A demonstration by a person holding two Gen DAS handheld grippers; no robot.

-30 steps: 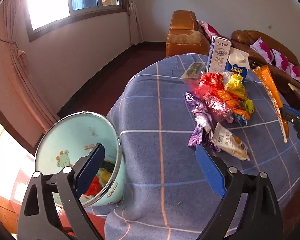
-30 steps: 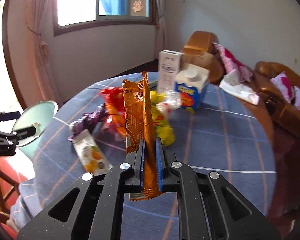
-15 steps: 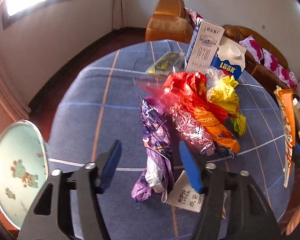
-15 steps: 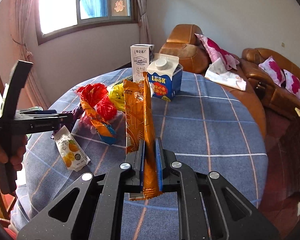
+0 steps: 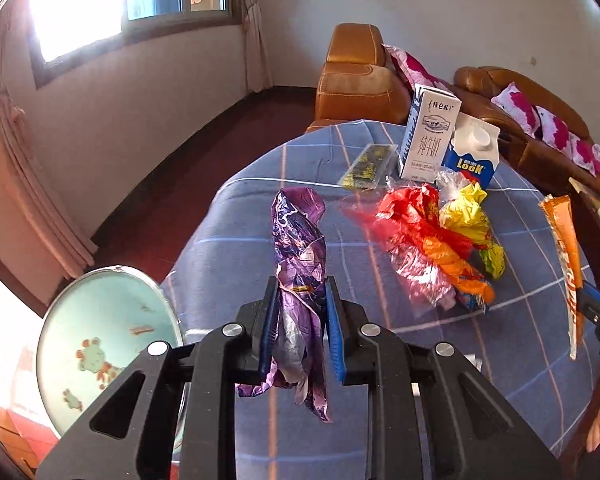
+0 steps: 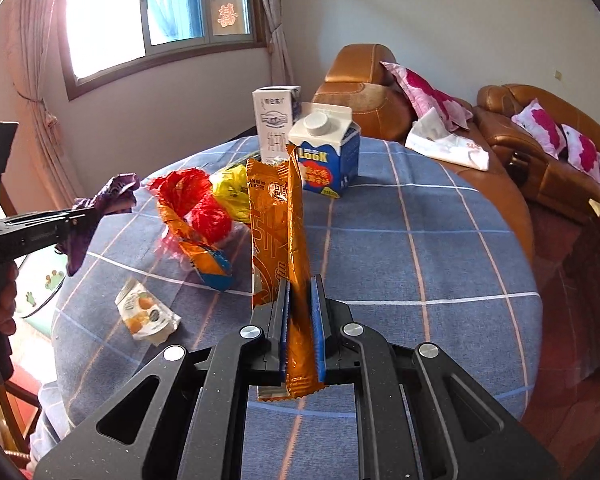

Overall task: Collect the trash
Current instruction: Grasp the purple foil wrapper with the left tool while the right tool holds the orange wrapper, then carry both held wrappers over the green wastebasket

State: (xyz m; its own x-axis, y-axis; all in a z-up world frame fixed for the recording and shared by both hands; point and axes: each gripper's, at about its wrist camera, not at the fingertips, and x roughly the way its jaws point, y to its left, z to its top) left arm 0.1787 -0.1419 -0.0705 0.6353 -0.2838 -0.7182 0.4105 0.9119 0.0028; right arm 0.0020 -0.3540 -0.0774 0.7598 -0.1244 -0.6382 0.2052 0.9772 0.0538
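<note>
Left wrist view: my left tongs [image 5: 302,320] have just been closing, and their blue pads now pinch the crumpled purple wrapper [image 5: 300,256], lifted clear of the tabletop [image 5: 236,216]. The mint-green bin [image 5: 100,344] with its frog print stands just beside the tabletop's edge, down to my left, so I judge the drop is the next move. From the right wrist view, my right tongs [image 6: 300,328] are clamped on the long orange wrapper [image 6: 278,220], held upright above the cloth. Neither piece is in the bin yet. Left to gather, as far as I can see: the red and orange crinkled wrappers [image 6: 192,208], the yellow wrapper [image 6: 232,192], a small white sachet [image 6: 146,312], a dark flat packet [image 5: 368,166], and the two cartons, white [image 6: 276,124] and blue [image 6: 328,152]. Most of the job remains.
</note>
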